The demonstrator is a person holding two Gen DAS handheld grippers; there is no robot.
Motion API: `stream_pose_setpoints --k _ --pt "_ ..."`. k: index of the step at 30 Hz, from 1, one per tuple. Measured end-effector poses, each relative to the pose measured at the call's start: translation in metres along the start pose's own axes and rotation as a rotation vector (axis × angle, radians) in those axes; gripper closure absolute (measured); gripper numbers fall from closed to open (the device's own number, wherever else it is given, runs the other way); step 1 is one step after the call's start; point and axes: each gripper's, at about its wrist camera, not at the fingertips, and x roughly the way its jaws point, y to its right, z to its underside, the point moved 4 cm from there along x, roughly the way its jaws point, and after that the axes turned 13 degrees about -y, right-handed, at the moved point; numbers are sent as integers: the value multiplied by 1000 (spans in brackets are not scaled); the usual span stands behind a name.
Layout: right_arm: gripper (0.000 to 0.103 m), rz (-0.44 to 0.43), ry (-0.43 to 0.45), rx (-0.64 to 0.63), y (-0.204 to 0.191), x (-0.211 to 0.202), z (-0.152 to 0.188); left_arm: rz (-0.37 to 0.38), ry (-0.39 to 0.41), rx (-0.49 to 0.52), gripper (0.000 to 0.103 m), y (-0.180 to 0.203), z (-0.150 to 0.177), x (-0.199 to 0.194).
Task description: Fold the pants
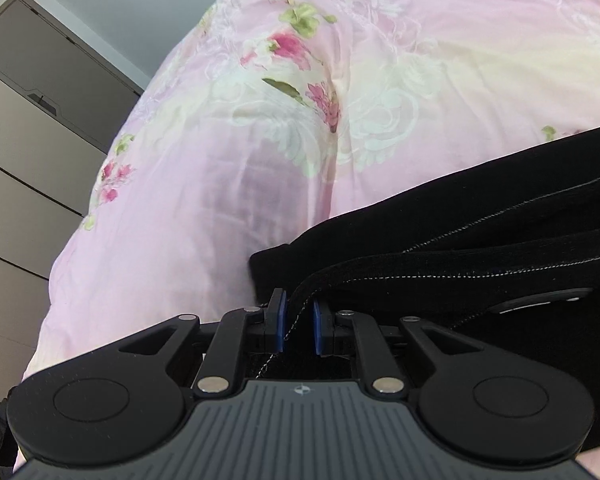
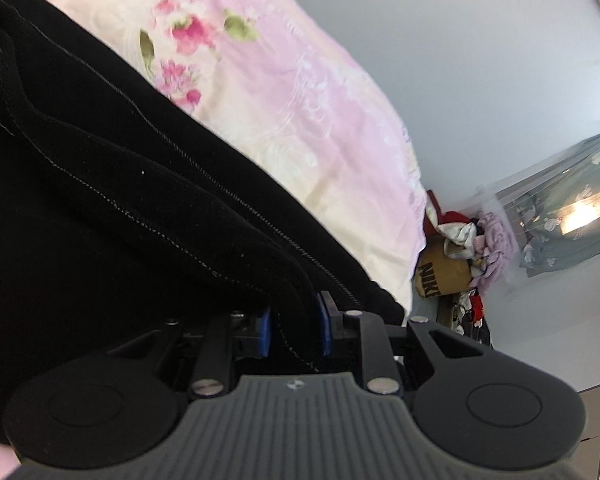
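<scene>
Left gripper (image 1: 298,320) low in frame, tipped down, pinching black pants (image 1: 480,248). Right gripper (image 2: 294,330) same, over pink bedcover (image 2: 300,100).

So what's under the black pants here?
A pink floral bedspread shows beyond the pants in both views and seems to continue beneath them. What lies directly under the cloth is covered. Both tongs, left and right, grip stitched edges.
</scene>
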Motion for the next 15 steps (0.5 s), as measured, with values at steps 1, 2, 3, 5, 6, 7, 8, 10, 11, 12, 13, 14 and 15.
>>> stream_pose_setpoints --k 1,2,3,5,6,7,8,10,11,12,13,14,15 --pt "84 -14 -12 4 -1 9 -2 6 -12 -4 87 1 -3 7" --pt "84 -21 -20 2 -1 18 -4 11 -17 -3 87 3 -5 13" --pt "83 -26 -28 -1 -3 24 -6 13 -15 5 86 5 -7 19" --pt "83 -32 -37 -11 -7 31 -6 21 -19 23 81 6 -10 25" --pt "82 -31 -35 -18 -8 31 -4 30 -20 27 76 3 -11 24" --pt "82 -32 -34 -23 -8 33 -5 48 -29 22 71 -2 -13 23" --pt "82 -37 -33 -22 -7 33 -5 77 -37 12 69 -9 -14 18" --pt "82 -53 -31 -17 -3 31 -5 139 -23 -2 59 -25 -15 6" --pt "82 -59 -31 -15 -1 29 -4 161 -15 -7 55 -32 -14 -2" --pt "82 -62 -30 -14 0 28 -3 179 -3 -5 49 -38 -12 -8" --pt "82 -63 -31 -13 2 27 -3 193 18 -6 47 -43 -10 -15" --pt "82 -64 -32 -10 3 26 -3 195 49 -13 44 -49 -8 -23" --pt "82 -64 -33 -9 3 24 -3 188 78 -16 37 -56 -6 -31"
